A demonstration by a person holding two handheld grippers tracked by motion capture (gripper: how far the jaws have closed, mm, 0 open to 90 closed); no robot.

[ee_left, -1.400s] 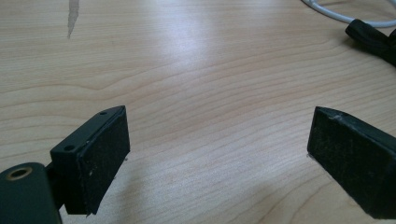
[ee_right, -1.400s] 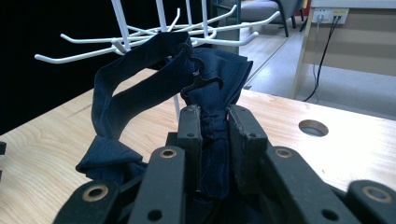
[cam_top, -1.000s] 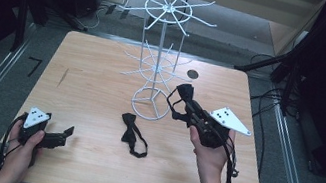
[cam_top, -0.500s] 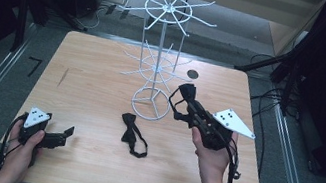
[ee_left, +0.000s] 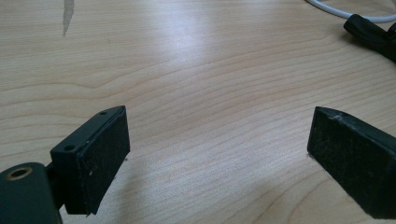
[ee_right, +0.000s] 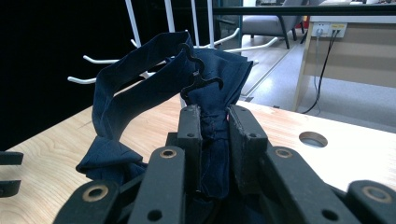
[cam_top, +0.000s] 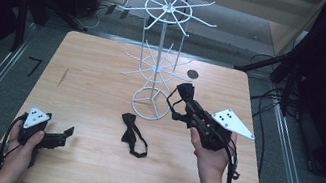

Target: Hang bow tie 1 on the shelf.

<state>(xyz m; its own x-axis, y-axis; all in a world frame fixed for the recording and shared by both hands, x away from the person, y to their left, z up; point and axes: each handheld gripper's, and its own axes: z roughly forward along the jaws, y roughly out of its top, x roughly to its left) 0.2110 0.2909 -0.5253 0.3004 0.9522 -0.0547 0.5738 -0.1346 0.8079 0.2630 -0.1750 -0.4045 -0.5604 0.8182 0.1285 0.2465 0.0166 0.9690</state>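
Two bow ties here — my right gripper [cam_top: 181, 96] squeezes the dark blue cloth bow tie [ee_right: 205, 93], just beside the white wire hook stand [cam_top: 156, 65] on its left. My left gripper [ee_left: 219, 154] hangs open, far off.

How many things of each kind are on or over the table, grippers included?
Bow ties: 2, one clamped in the right gripper as the held bow tie, one lying bow tie on the table
White wire rack: 1
Grippers: 2, with the left gripper open
Total: 5
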